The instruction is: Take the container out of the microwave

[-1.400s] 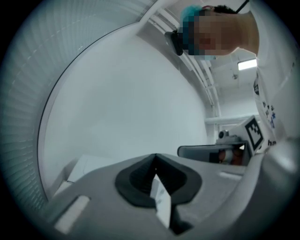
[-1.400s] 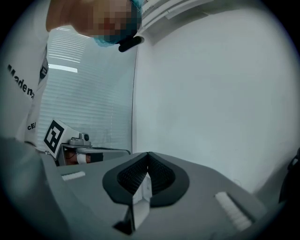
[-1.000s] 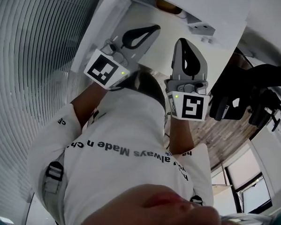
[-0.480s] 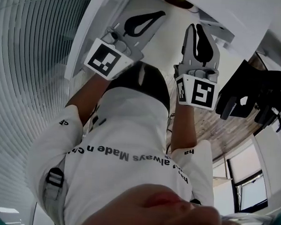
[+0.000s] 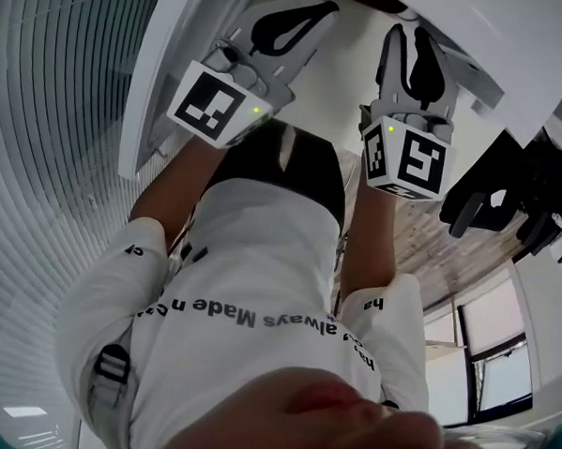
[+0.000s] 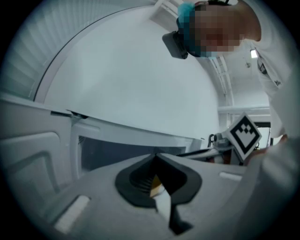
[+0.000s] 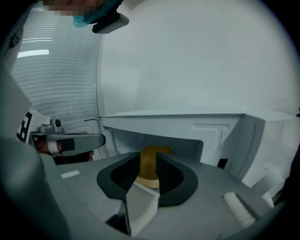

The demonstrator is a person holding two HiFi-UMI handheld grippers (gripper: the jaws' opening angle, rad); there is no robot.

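Grey right gripper [image 5: 413, 43]: your jaws are opening, with a moderate gap between the dark ribbed pads [image 7: 171, 178], which press on nothing.
Gap: the amber container [image 7: 157, 151] shows through it, just beyond the tips.
Left gripper [image 5: 311, 14]: your jaws stand tip to tip and hold nothing; it sits beside the right one, at the opening.
Container: low and rounded, inside the white microwave [image 7: 187, 123], in front of the cavity's back wall.
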